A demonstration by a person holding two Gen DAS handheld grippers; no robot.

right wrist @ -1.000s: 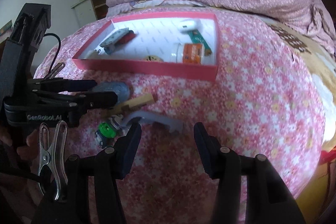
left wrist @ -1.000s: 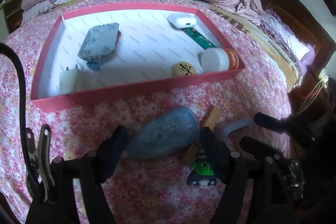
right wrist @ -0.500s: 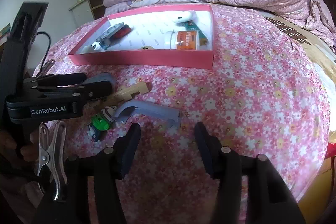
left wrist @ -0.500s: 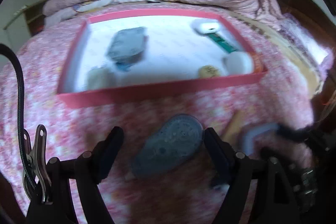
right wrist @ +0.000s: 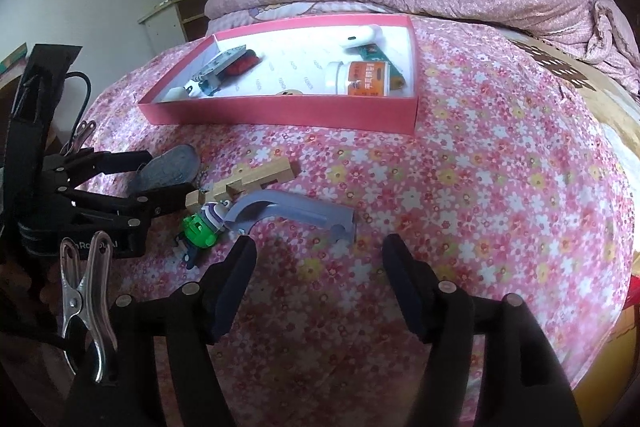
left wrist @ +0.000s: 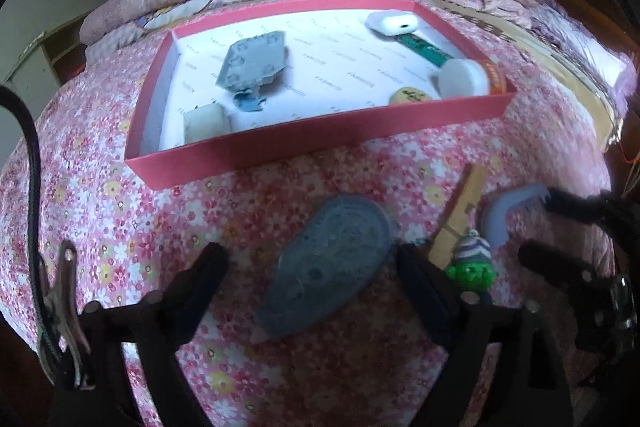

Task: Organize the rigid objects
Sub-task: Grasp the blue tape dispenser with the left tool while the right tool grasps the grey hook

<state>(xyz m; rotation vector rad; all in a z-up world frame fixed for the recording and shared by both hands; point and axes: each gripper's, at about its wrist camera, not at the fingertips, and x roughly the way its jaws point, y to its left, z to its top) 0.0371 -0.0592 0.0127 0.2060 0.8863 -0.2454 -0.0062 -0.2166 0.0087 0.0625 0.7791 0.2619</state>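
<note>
Your left tongs (left wrist: 308, 267) opening wide, straddling blue tape dispenser (left wrist: 328, 267) on bed, 6 o'clock of pink box (left wrist: 320, 143). Right tongs (right wrist: 316, 267) opening, empty, grey hook (right wrist: 296, 207) at 12 o'clock.

A soft cotton-like bedspread printed with pink flowers (right wrist: 500, 167) lies matt and slightly creased under a pink cardboard box with a white printed paper lining (left wrist: 320, 143). On the cloth rest a translucent blue-grey plastic teardrop-shaped case (left wrist: 332, 267) with a dull moulded face, a pale bare-wood notched block (right wrist: 256, 177), a smooth matt lavender plastic curved piece (right wrist: 296, 207) and a glossy green plastic toy figure (right wrist: 198, 227). In the box, the white plastic earbud case (left wrist: 394, 22) looks glossy, and a shiny metal spring clip (right wrist: 86, 303) hangs by the matt black plastic fingers (right wrist: 236, 279)
</note>
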